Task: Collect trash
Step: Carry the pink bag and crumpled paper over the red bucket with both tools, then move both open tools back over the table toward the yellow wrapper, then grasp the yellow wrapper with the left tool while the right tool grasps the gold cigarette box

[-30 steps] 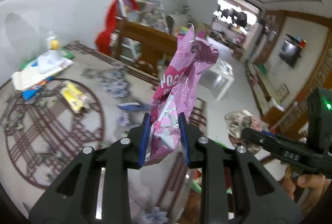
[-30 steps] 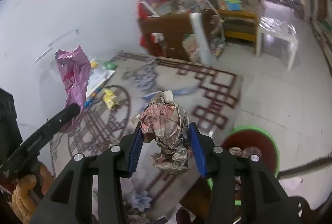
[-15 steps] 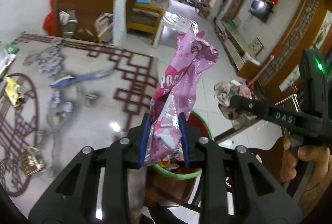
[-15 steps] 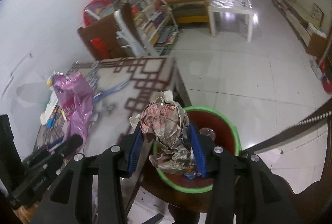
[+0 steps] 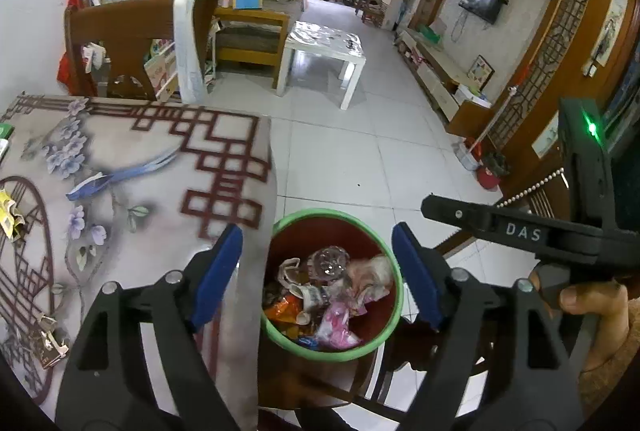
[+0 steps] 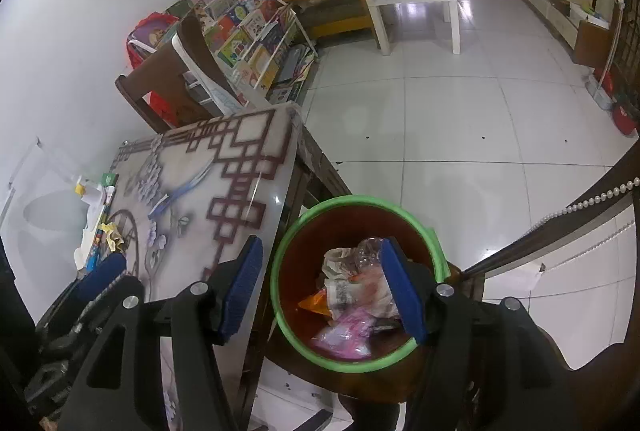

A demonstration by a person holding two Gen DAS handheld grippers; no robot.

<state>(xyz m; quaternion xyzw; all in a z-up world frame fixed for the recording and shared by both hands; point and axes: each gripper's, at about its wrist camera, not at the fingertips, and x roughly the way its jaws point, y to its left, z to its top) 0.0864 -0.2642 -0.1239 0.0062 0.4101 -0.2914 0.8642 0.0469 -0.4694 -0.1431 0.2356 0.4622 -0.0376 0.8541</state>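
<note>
The left gripper (image 5: 316,273) hangs over the bin with its blue pads spread wide and nothing between them; the right gripper (image 6: 322,289) is likewise wide apart and empty, its pads straddling the same opening from a slightly different angle. Directly below both sits the green-rimmed trash bin (image 5: 394,295), beside the table's near edge. A pink wrapper (image 5: 336,327) lies on top of the heap inside, next to a crumpled paper wad (image 5: 370,277) and other wrappers.

The relation that matters next — as a judgement — is where the remaining litter lies from the tools: back on the patterned table (image 5: 132,167), to the left of the bin and away from both grippers' present aim. A yellow wrapper (image 5: 10,217) sits at the far left edge of the left wrist view, and a small crumpled scrap (image 5: 50,337) lies on the table nearer the left gripper's side. The left gripper is the closer one, since the table is on its side while the right gripper hangs out over the bin and floor. The yellow wrapper's long axis is hard to tell; it is cut off by the frame.

Both tools point steeply downward into the bin, side by side — the right one's body shows at the right of the left wrist view, held by a hand (image 5: 588,315).
</note>
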